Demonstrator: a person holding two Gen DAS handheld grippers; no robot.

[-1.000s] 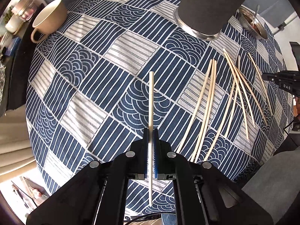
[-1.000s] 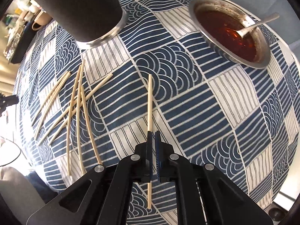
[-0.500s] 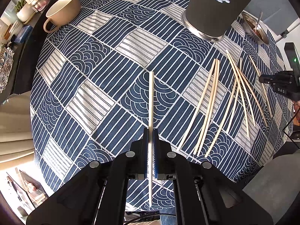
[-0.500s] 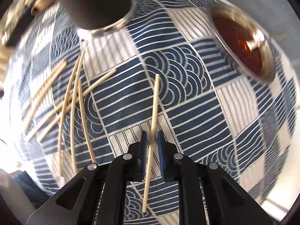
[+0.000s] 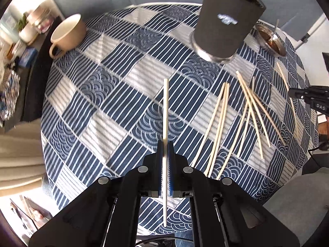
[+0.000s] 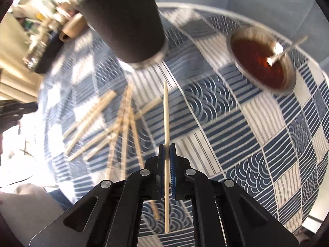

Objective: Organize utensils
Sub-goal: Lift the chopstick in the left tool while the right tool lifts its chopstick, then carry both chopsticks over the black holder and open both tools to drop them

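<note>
Left wrist view shows my left gripper [image 5: 165, 150] clamped on one chopstick [image 5: 165, 111], held clear above the patterned tablecloth [image 5: 107, 103]. On the right wrist view my right gripper [image 6: 167, 154] is likewise closed on a chopstick [image 6: 166, 113], lifted off the cloth below the dark cup [image 6: 123, 20]. I judge the job is at an early stage: two sticks are in hand and none has visibly gone into the cup [image 5: 226, 22], while a loose scatter of chopsticks [image 5: 246, 115] lies on the cloth to the right of my left gripper, some crossing each other. Those all remain to be gathered. I take the cup for the holder, though that is only my guess.

I cannot see into the cup from either camera, so whether it already holds any sticks is unknown. The right wrist picture is smeared, and the pile there [image 6: 115, 127] cannot be counted. A metal bowl of dark sauce [image 6: 261, 61] with a spoon [image 6: 285, 49] sits well apart, and a beige mug [image 5: 65, 35] stands at the far left edge
</note>
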